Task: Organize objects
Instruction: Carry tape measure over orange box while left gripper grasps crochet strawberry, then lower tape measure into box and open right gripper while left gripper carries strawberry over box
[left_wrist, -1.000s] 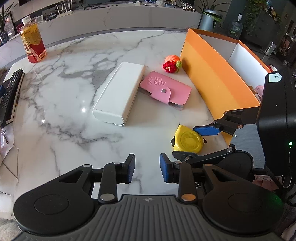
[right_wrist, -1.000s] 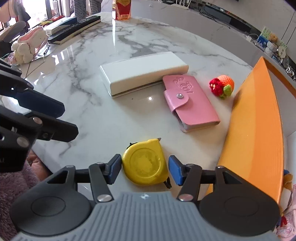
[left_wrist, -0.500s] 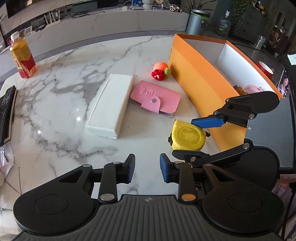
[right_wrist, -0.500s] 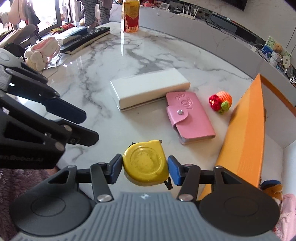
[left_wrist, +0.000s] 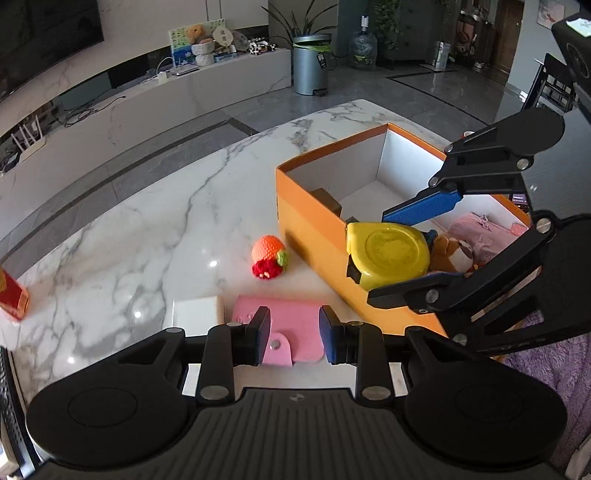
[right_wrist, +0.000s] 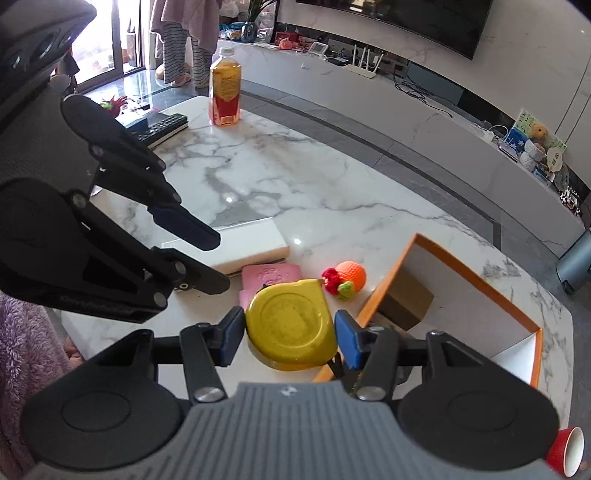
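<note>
Round yellow plastic tape measure (right_wrist: 291, 325) being gripped across flat sides by right gripper (right_wrist: 290, 332), hovering above near wall of orange cardboard box (left_wrist: 314, 221). Looks hard, slick, bit heavy, so probably best pinched dead center. Left gripper (left_wrist: 293, 332) being held parted, empty, over pink snap wallet (left_wrist: 291, 328) on marble counter (left_wrist: 147, 240).

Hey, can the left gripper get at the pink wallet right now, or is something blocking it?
Probably yes. The left gripper is open and empty, and the pink wallet lies flat on the marble table right ahead of its fingers, with nothing on top. The white case beside it may crowd one finger.
</note>
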